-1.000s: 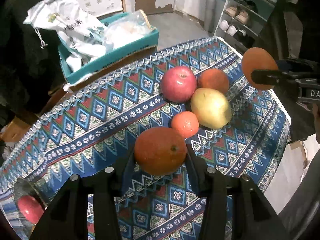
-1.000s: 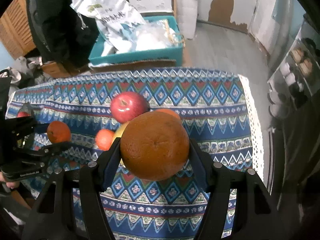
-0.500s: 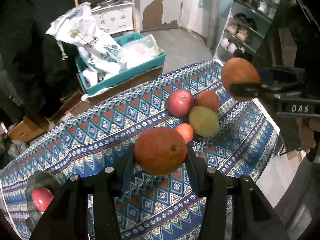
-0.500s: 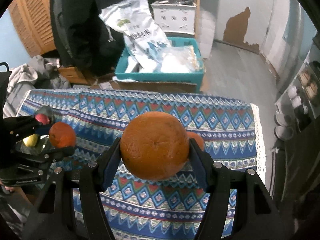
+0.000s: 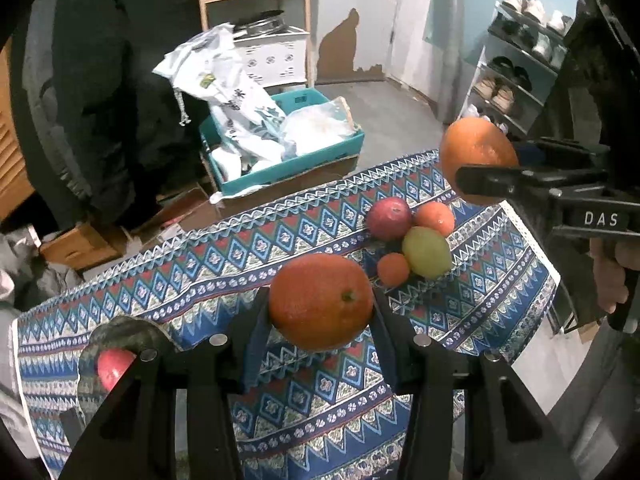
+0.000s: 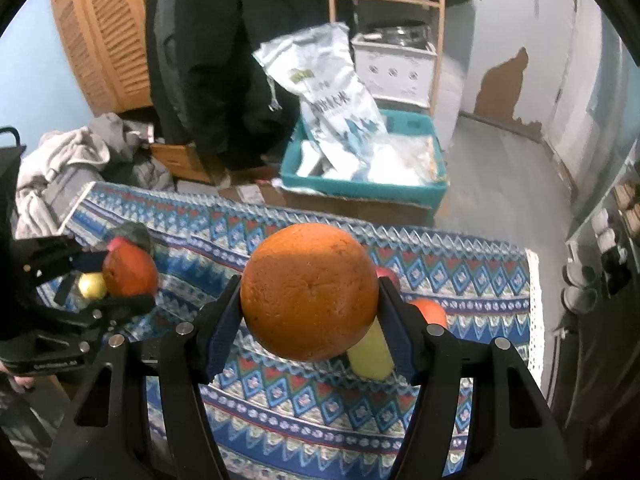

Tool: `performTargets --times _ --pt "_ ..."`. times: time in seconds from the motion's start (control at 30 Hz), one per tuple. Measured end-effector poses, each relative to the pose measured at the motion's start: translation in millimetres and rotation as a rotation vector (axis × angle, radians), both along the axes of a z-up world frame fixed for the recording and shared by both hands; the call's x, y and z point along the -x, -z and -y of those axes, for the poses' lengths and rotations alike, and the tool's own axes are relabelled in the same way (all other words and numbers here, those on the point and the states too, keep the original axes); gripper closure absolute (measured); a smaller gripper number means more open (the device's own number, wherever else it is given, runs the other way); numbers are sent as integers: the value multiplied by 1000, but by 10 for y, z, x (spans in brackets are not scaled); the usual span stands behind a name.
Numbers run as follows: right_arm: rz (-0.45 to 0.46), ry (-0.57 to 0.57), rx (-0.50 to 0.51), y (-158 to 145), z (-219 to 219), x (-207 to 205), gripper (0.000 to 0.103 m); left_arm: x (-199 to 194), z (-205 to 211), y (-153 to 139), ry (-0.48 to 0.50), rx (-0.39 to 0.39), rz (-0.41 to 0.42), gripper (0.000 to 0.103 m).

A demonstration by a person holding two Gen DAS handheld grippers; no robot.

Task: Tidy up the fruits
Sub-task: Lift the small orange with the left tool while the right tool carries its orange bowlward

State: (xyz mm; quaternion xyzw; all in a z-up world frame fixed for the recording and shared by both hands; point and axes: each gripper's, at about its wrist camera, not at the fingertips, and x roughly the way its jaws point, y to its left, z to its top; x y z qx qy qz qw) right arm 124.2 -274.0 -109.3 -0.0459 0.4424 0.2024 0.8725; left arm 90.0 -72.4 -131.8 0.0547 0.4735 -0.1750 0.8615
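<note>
My left gripper (image 5: 320,312) is shut on an orange (image 5: 320,300) and holds it above the patterned tablecloth (image 5: 240,248). My right gripper (image 6: 310,312) is shut on a larger orange (image 6: 310,296), also held in the air; it shows at the right of the left wrist view (image 5: 478,156). On the cloth lies a cluster: a red apple (image 5: 389,218), an orange (image 5: 435,218), a yellow-green pear (image 5: 427,252) and a small tangerine (image 5: 393,269). A dark bowl (image 5: 124,332) at the left holds a red apple (image 5: 114,366).
Beyond the table's far edge stands a teal crate (image 5: 288,164) with white bags. A shoe rack (image 5: 516,80) is at the right, a wooden shelf (image 6: 384,20) at the back. A pile of clothes (image 6: 68,164) lies at the far left.
Both grippers have risen and pulled back from the table with their oranges. The fruit cluster looks smaller and farther away, and more of the room shows.
</note>
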Motion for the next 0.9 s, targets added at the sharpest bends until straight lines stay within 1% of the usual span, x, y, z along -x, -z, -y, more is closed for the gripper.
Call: performTargets --times 0.17,0.4,0.63,0.8,0.9 --pt "19 -27 -15 -118 -161 15 38 67 -216 -85 -44 8 9 55" --pt "31 -74 -27 -129 -414 25 38 85 -601 -102 -137 30 9 55" --pt "-3 -131 -40 -52 -779 -63 38 134 -937 -34 -198 40 -3 55" --pt "-2 -185 -38 -15 -1092 -102 38 184 -1212 80 -256 55 -27 55" --pt "-21 -221 -46 43 -1304 -132 38 215 -1348 149 -283 59 -39 55"
